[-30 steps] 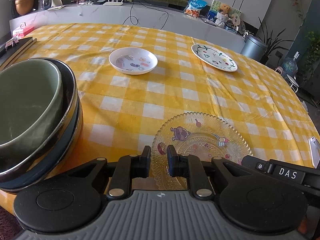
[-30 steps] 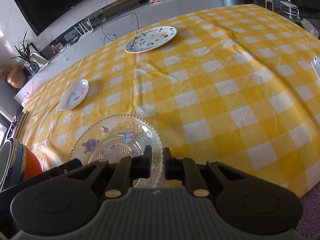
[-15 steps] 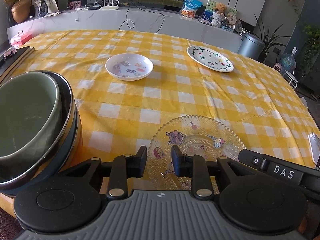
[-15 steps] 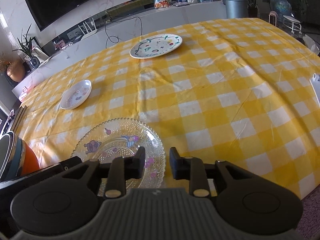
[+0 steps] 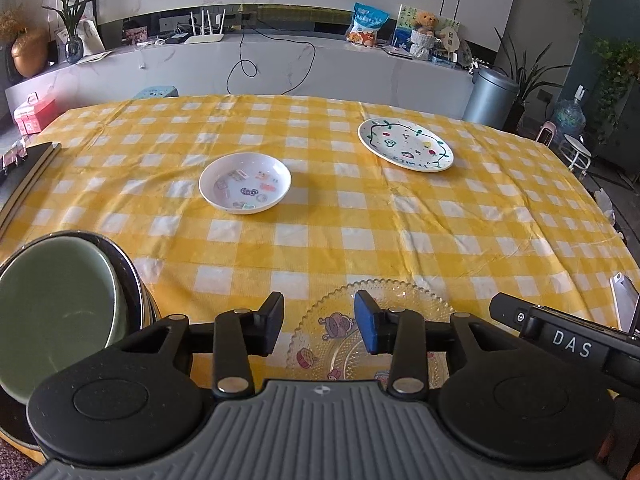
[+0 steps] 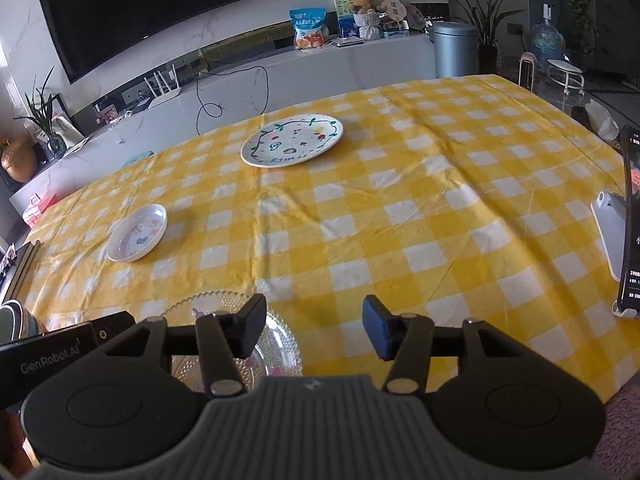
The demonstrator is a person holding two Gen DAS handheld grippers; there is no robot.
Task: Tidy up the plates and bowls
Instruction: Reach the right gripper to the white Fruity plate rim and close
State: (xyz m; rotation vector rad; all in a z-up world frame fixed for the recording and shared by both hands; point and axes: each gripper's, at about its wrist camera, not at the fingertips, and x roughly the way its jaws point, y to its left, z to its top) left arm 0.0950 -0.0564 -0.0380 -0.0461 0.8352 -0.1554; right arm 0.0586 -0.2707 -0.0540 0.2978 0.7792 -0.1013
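Both tools opening, nothing between the jaws: left tool (image 5: pixel 318 322), right tool (image 6: pixel 314 328). Glass plate (image 5: pixel 384 320) lies flat at the near worktop (image 5: pixel 360 236) edge, under both. White bowl (image 5: pixel 245 182) mid-worktop, painted plate (image 5: pixel 405 144) far right, stacked bowls (image 5: pixel 60 300) near left. Risk: glass plate sits close to the edge, so a low tool could nudge it off.

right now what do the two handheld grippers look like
Both are matte black, with a ribbed grey housing, round discs either side and silver pivot pins. The left gripper has dark blue pads. The right gripper looks the same; white "DAS" lettering marks its side.
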